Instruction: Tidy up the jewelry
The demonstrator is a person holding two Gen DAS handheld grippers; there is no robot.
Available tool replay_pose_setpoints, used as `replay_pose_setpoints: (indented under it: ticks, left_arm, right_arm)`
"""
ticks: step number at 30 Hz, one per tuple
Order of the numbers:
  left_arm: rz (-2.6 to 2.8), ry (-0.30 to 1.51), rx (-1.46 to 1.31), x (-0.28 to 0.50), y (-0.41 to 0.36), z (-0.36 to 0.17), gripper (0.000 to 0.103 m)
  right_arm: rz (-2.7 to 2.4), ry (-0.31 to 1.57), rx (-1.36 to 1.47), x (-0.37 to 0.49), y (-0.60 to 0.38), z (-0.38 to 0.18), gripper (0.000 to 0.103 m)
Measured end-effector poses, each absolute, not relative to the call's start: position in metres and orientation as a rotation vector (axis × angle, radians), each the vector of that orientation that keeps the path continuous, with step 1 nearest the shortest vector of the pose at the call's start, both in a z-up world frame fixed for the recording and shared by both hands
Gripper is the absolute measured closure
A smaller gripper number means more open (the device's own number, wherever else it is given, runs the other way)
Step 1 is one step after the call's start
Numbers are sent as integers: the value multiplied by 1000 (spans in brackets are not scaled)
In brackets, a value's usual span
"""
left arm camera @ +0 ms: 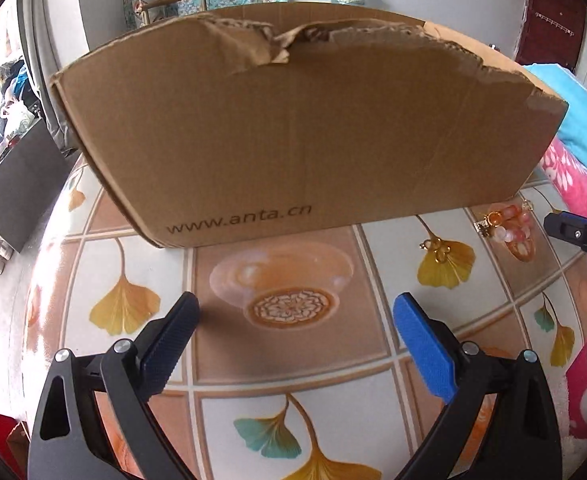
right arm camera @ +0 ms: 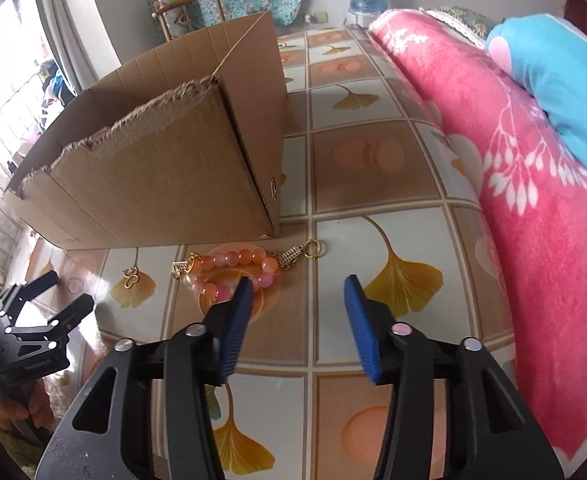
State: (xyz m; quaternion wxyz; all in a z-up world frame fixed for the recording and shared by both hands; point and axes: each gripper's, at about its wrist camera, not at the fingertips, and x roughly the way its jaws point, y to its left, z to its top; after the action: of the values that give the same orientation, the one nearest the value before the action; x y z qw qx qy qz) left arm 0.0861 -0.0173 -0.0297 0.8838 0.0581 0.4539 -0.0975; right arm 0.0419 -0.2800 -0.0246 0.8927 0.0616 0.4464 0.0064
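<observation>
The cardboard box (left arm camera: 301,128) hides its own inside; its front wall blocks it.

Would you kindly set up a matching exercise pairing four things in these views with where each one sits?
Things:
1. cardboard box
2. bead bracelet
3. small gold charm
4. pink blanket

Places:
A. on a yellow leaf print, left of the beads
B. along the table's right edge
C. just ahead of the right tongs
D. standing open-topped behind the jewelry

Pairs: 1-D, 2-C, 3-A, 4-B
</observation>
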Motion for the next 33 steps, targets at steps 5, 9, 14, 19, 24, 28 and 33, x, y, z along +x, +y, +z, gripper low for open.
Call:
replay_pose_setpoints:
  ticks: [5, 9, 14, 19, 24, 28, 33]
  left_arm:
    - [-207, 927, 127, 86, -25, -31, 5]
    - [-223, 904, 133, 83, -27, -33, 5]
    - [-226, 898, 137, 80, -26, -36, 5]
    - [-172, 891, 110, 74, -23, -40, 5]
    - [-186, 888, 116, 71, -23, -37, 5]
    - [-214, 872, 125, 64, -20, -37, 5]
    - [-231, 850, 131, 59, -17, -38, 5]
  right_arm:
    - [-9, 917, 74, 37, -270, -35, 46]
    - [-24, 888, 22, 31, -258, -38, 35]
    - [-4, 870, -16, 17, -246, -44, 13]
    - [0, 861, -4, 10, -244, -46, 8]
    - [-12, 889, 6, 12, -243, -45, 8]
    - [6, 884, -1, 12, -245, -45, 8]
    - [39, 934, -90, 20, -248, -38, 8]
